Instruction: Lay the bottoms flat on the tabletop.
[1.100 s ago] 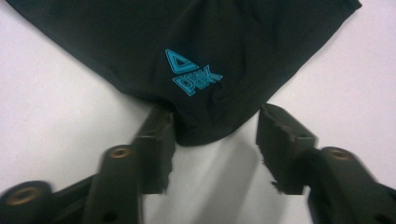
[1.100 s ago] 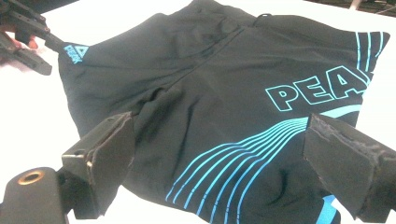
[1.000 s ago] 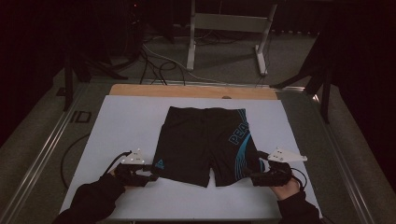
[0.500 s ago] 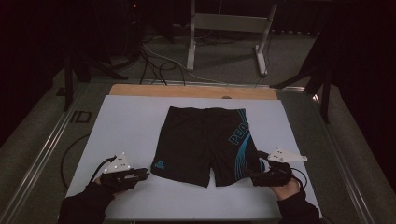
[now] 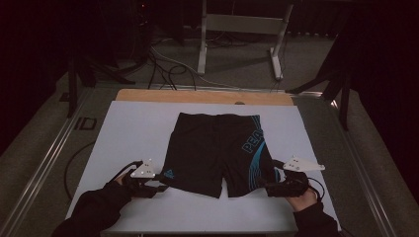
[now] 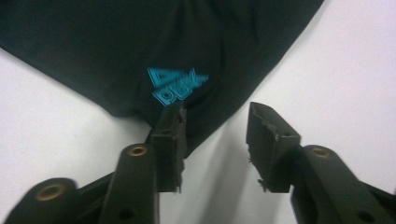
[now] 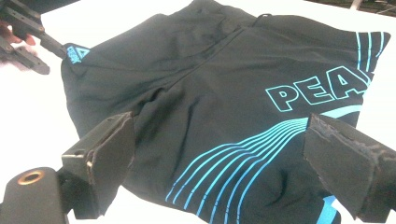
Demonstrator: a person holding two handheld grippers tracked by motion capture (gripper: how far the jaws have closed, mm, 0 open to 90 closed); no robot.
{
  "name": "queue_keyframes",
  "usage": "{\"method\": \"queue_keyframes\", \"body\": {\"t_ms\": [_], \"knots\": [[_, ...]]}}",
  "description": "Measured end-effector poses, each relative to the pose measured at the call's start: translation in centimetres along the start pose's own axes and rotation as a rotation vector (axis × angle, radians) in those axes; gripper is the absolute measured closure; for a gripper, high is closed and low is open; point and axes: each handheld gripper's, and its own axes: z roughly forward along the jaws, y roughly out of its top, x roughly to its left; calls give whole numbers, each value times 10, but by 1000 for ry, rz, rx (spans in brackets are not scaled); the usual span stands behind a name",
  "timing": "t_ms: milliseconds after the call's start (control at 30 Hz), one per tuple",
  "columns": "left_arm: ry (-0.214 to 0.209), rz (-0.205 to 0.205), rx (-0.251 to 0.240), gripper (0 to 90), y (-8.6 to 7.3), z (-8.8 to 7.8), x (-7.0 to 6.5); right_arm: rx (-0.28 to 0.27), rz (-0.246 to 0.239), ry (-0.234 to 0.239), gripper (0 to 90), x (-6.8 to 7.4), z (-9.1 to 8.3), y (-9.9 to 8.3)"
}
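Note:
Black shorts (image 5: 217, 148) with blue stripes and lettering lie flat on the white table sheet (image 5: 128, 133). My left gripper (image 5: 160, 183) sits at the near left leg corner. In the left gripper view the logo corner of the shorts (image 6: 163, 46) reaches between the jaws of my left gripper (image 6: 217, 109), which have just been opening; the cloth lies beside the left pad and the pads do not press on it. My right gripper (image 5: 269, 186) is at the near right leg hem. Its jaws stand wide apart (image 7: 217, 123) over the striped part of the shorts (image 7: 210, 93).
A wooden strip (image 5: 197, 96) borders the table's far edge. Metal rails (image 5: 44, 163) run along the left side. Beyond the table, cables (image 5: 163, 64) and a metal stand (image 5: 237, 24) are on the floor. White sheet shows left and right of the shorts.
The left gripper drew away to the left of the shorts, then came back right to the leg corner. The right gripper and the shorts stayed put.

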Motion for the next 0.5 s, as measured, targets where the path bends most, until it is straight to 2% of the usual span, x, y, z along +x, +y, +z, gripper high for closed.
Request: {"method": "queue_keyframes", "body": {"t_ms": [167, 267, 367, 400, 433, 500], "knots": [[3, 16, -12, 564, 2, 0, 7, 2, 2, 3, 100, -1, 0, 0], [-4, 56, -16, 545, 6, -2, 6, 0, 0, 4, 100, 0, 0, 0], [-6, 87, 3, 530, 8, -1, 8, 2, 5, 3, 100, -1, 2, -1], [5, 94, 20, 529, 9, 0, 10, 7, 8, 4, 100, -1, 2, -1], [-6, 93, 23, 530, 8, 1, 12, 8, 5, 6, 100, -1, 3, -1], [3, 94, 37, 530, 7, 3, 15, 13, 3, 6, 100, 0, 3, -1]]}}
